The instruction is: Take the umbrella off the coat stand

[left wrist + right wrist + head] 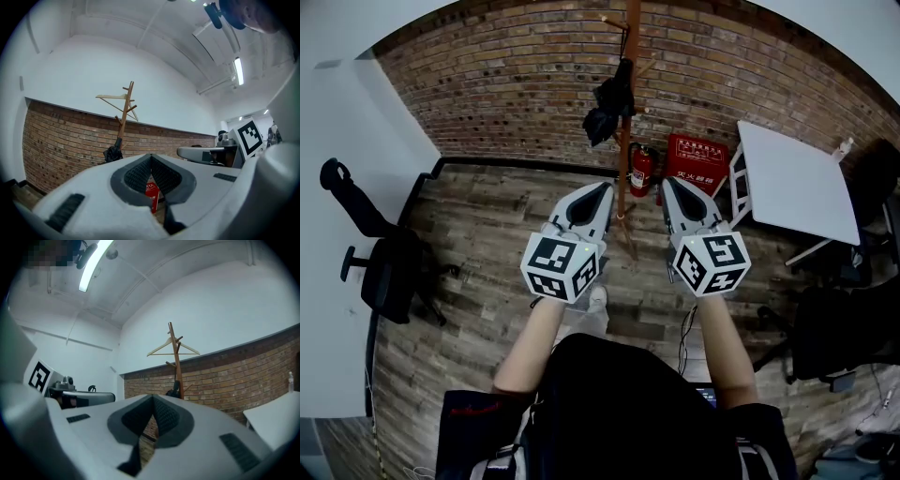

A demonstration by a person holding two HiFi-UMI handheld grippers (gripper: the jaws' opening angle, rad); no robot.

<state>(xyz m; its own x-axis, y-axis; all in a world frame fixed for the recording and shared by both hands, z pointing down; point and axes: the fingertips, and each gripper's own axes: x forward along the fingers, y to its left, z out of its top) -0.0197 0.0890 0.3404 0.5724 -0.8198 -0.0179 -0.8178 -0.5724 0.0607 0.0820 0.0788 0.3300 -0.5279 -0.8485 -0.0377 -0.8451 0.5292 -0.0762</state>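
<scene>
Well ahead of both grippers, the umbrella (609, 101) hangs roughly upright on the coat stand (632, 33), apart from every finger. The left gripper (602, 190) and right gripper (672, 185) are both closed and empty, pointing level. The umbrella sits left of the pole, so the left gripper looks nearer, though the wide lens makes that uncertain.

Wooden coat stand (633, 23), rough brick wall (506, 84)
</scene>
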